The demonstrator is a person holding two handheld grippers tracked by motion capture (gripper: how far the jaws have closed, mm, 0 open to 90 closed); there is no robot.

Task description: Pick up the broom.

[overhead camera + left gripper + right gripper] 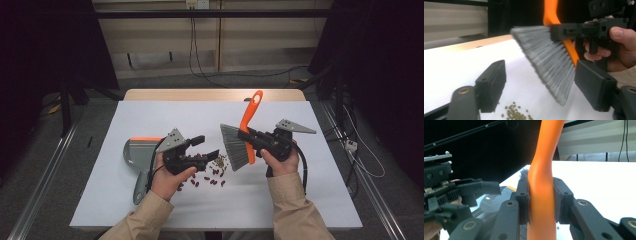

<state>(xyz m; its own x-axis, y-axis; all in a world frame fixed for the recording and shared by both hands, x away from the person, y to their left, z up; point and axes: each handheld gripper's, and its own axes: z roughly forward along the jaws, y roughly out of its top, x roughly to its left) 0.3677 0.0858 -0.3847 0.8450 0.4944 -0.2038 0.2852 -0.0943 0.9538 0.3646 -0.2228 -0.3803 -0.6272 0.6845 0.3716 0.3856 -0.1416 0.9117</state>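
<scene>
Pointing away: brush (241,141) handle, bristles nearward

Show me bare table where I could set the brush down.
Free: the white table right of the right gripper, and the far strip behind the brush. Crowded: the middle, with scattered beans, left gripper and dustpan.

Lab (black curtains (45,45), rig rails (210,14), trailing cables (200,55)).

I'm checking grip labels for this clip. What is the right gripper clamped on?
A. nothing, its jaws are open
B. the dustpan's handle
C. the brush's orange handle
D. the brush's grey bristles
C: in the right gripper view, the right gripper has both jaws pressed against the orange handle of the brush.
</scene>
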